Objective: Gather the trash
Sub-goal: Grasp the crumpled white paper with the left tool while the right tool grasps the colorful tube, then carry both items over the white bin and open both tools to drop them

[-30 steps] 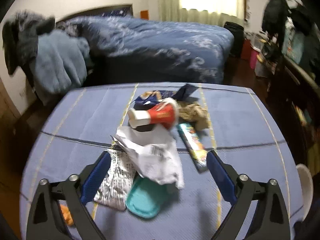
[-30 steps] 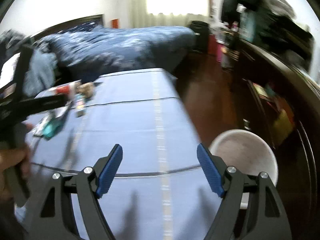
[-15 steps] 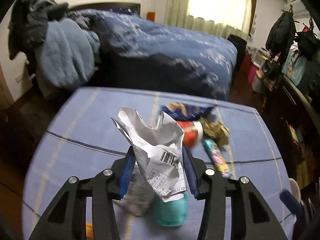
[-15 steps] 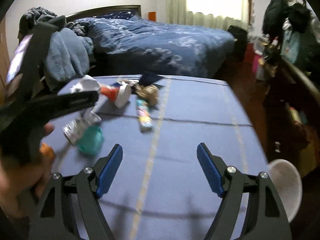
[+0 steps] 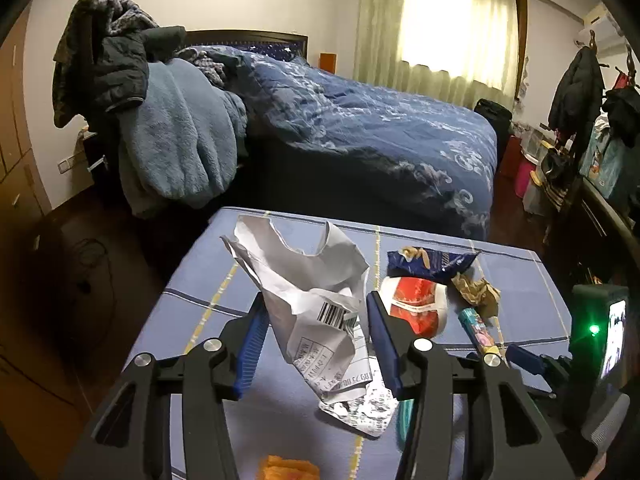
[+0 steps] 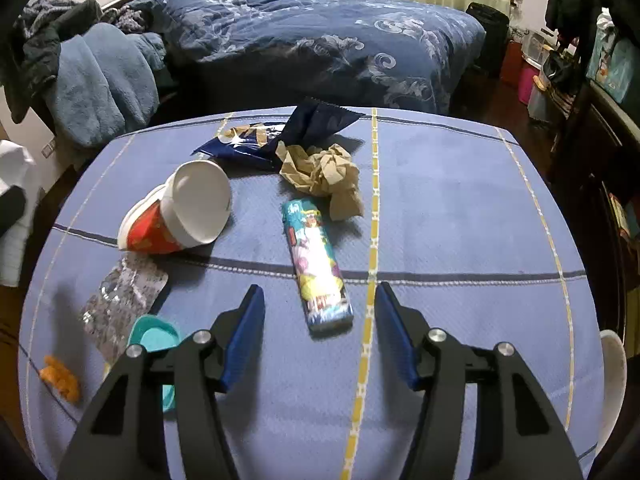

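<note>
The left hand-held gripper [image 5: 316, 344] clamps a crumpled white paper [image 5: 316, 292] bearing a barcode and unreadable print, while the right hand-held gripper [image 6: 320, 336], jaws closing and empty, hovers over a cartoon-printed wrapper [image 6: 316, 264].

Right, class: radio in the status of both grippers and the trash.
Left gripper holding crumpled paper. Right gripper closing around colourful tube, not yet gripped. Nothing in the way.

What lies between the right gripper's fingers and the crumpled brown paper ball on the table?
The colourful snack tube lies lengthwise between the right gripper and the brown paper ball, its near end between the closing jaws; the right wrist view shows it.
</note>
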The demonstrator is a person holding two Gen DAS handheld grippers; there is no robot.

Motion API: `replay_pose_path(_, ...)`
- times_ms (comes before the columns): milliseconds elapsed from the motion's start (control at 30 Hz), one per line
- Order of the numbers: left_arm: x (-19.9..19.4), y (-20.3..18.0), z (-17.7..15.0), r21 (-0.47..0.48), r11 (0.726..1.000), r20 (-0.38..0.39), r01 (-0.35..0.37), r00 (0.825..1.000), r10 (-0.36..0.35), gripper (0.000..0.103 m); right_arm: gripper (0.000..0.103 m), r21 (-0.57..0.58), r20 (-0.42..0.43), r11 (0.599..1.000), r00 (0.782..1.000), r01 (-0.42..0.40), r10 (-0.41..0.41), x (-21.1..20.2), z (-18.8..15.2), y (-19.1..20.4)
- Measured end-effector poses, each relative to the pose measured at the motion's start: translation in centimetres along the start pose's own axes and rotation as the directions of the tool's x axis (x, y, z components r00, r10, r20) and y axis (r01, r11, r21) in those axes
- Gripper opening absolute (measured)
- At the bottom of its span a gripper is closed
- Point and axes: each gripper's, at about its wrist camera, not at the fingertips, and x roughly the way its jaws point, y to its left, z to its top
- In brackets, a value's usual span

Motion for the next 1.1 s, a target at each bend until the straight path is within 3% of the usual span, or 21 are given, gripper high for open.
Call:
replay_pose_path(100, 0.0, 0.4, -0.1, -0.010, 1.000, -0.005, -0.002, 1.000, 0.002, 0.050, 0.049, -0.009, 0.007, 1.000, 1.000, -0.001, 0.001, 0.2, 0.2, 0.3)
replay_pose_path(167, 0.1, 0.6, -0.3, -0.012, 1.000, -0.011, -0.009, 1.000, 0.009, 0.050, 0.028, -0.020, 0.008, 1.000, 1.000, -0.008, 0.009, 0.2, 0.3, 0.4)
replay_pose_path(200, 0.1, 0.6, -0.4, -0.013, 1.000, -0.013, -0.010, 1.000, 0.010, 0.050, 0.024, -0.032, 0.008, 0.999, 1.000, -0.010, 0.011, 0.1, 0.3, 0.5)
replay_pose_path(533, -0.7, -0.1, -1.2, 0.003, 1.000, -0.020, -0.014, 1.000, 0.014, 0.050, 0.023, 0.015, 0.007, 0.999, 1.000, -0.030, 0.030, -1.8, -1.6, -1.5)
replay_pose_path(800, -1.8, -1.8, -2.4, 0.029, 1.000, -0.030, 0.006, 1.000, -0.005, 0.050, 0.023, 0.093, 0.009, 0.994, 0.998, -0.064, 0.063, -4.2, -5.2, -4.6)
replay_pose_path(1100, -3.7, -5.2, -3.2, 0.087, 0.996, -0.011, 0.035, 0.999, -0.034, 0.050, 0.023, 0.169, 0.068, 0.979, 0.992, -0.118, 0.108, -8.6, -9.3, -7.3)
